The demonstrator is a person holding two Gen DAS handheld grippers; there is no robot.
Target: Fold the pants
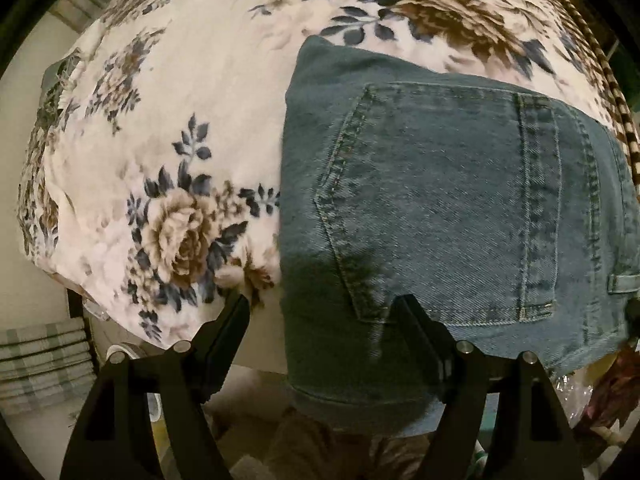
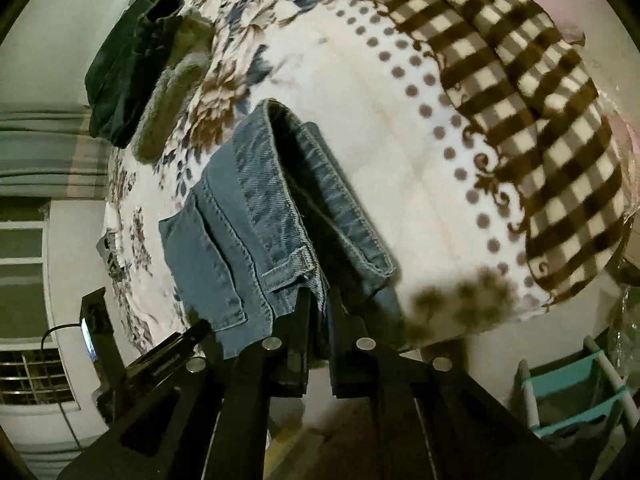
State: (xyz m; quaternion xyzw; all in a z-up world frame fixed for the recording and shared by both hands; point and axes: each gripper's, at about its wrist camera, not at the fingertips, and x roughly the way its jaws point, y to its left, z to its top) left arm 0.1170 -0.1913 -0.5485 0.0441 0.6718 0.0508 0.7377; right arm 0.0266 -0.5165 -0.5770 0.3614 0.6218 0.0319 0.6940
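step: late fold | jeans (image 1: 440,208) lying folded on near edge of floral bedspread (image 1: 160,140) | we are holding left gripper (image 1: 324,312) wide, empty | right gripper (image 2: 320,300) pinching waistband | next: release, smooth.

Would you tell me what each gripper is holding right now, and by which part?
The right gripper pinches the folded jeans at their near waistband edge; the left gripper is open, holding nothing.

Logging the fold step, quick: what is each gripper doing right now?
Left gripper: open, holding nothing, fingers spread over the edge of the jeans.
Right gripper: closed on the jeans at the waistband.
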